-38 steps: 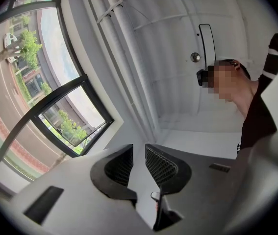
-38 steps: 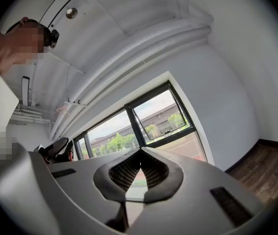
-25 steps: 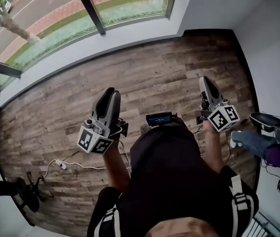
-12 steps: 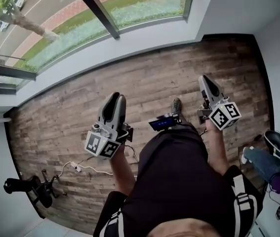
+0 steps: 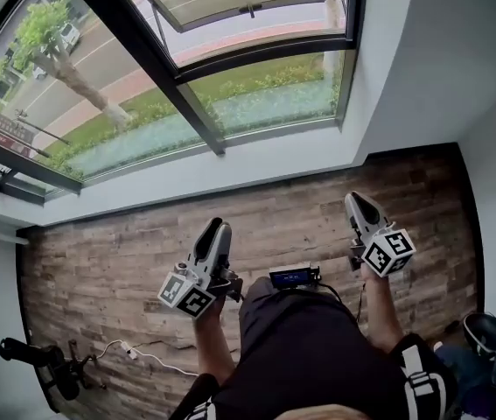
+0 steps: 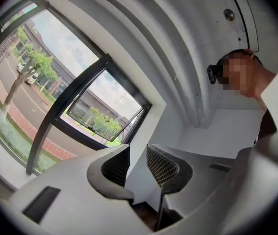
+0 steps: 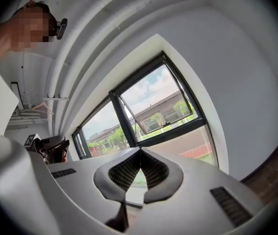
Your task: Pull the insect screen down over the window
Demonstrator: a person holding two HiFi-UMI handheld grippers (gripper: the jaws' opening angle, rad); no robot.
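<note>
The window [image 5: 186, 68] has dark frames, and its right-hand sash [image 5: 248, 7] is tilted open. I can make out no screen mesh over the glass in any view. My left gripper [image 5: 215, 233] is held out over the wooden floor and points at the wall below the window. Its jaws stand apart with nothing between them, and they have just been opening [image 6: 138, 153]. My right gripper [image 5: 355, 203] is to the right, also short of the wall. Its tips meet with nothing held [image 7: 140, 153]. The open sash [image 7: 158, 106] lies ahead of it.
A white sill and wall band [image 5: 230, 169] run under the window. A white wall [image 5: 457, 68] closes the right side. On the floor are a white cable [image 5: 143, 354], a black chair base [image 5: 38, 366] at lower left, and dark items [image 5: 492, 335] at lower right.
The person has come closer to the window, so more glass and the open sash now show. Both grippers have advanced toward the wall below it.
</note>
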